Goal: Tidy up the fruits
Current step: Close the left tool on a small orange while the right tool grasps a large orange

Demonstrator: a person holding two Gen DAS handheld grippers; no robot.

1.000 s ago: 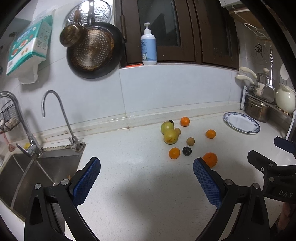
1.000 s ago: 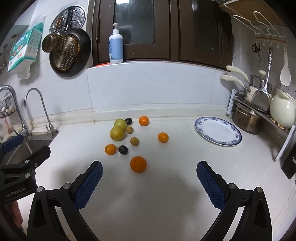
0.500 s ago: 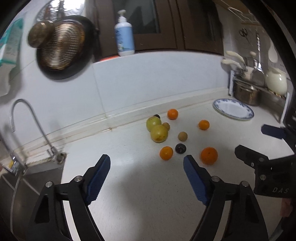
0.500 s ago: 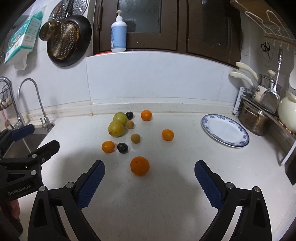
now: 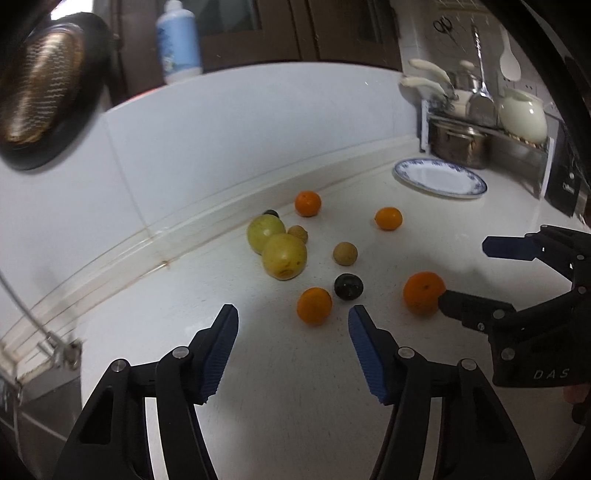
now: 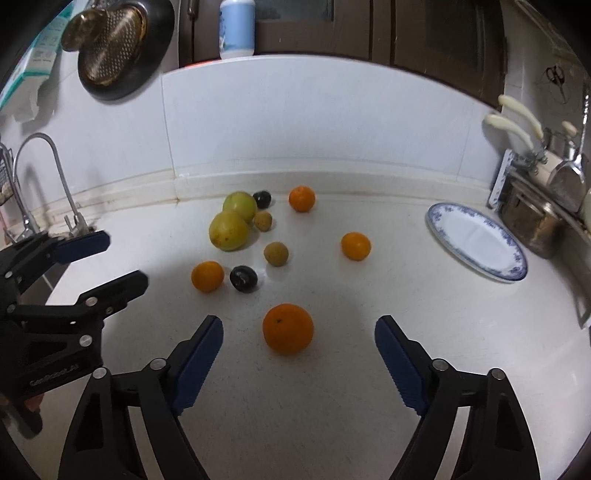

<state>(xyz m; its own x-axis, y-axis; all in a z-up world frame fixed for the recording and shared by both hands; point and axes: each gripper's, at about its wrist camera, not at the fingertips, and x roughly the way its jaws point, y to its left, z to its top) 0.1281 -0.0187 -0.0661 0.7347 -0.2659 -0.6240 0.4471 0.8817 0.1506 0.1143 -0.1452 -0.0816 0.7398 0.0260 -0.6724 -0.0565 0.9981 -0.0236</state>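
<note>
Several fruits lie loose on the white counter: two yellow-green apples (image 6: 229,230), several oranges, dark plums (image 6: 243,278) and small brown fruits (image 6: 276,253). A large orange (image 6: 287,328) sits just ahead of my open, empty right gripper (image 6: 298,326), between its fingers' line. My left gripper (image 5: 292,319) is open and empty, just short of a small orange (image 5: 314,305). The large orange also shows in the left wrist view (image 5: 423,292), touching a right finger. A blue-rimmed white plate (image 6: 476,240) lies empty at the right.
A sink and tap (image 6: 55,177) are at the left edge. A rack with a steel pot (image 5: 458,146), utensils and a white kettle (image 5: 522,116) stands at the back right. A pan (image 6: 114,48) and a soap bottle (image 6: 236,27) are on the back wall.
Both grippers have moved forward and down toward the fruits. The left one has swung to the right, and the right one now reaches the large orange. No fruit has moved.
</note>
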